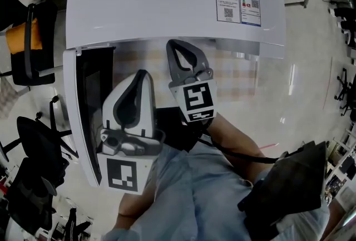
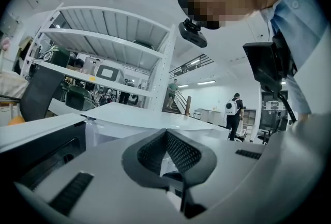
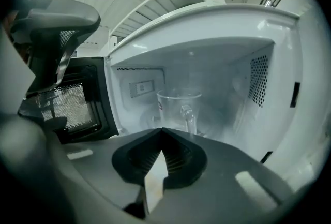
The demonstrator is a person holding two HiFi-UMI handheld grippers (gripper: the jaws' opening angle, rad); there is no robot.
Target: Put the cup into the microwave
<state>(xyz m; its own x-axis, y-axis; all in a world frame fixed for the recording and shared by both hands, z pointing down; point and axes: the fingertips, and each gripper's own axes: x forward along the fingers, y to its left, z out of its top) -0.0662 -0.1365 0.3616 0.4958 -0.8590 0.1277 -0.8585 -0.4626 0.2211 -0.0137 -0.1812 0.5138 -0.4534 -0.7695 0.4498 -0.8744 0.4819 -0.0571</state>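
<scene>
Cup [image 3: 178, 106] stands inside the microwave [image 3: 217, 21], right tool [image 3: 161, 131] pressed together and empty, so best draw straight back without brushing it.

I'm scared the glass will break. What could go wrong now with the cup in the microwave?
1. The clear glass cup with a handle stands inside the white microwave, and the right gripper, shut and empty, points straight at it. A push forward could tip it over.
2. The dark-windowed door is open. Swinging it shut with the right gripper at the opening could hit the gripper.
</scene>
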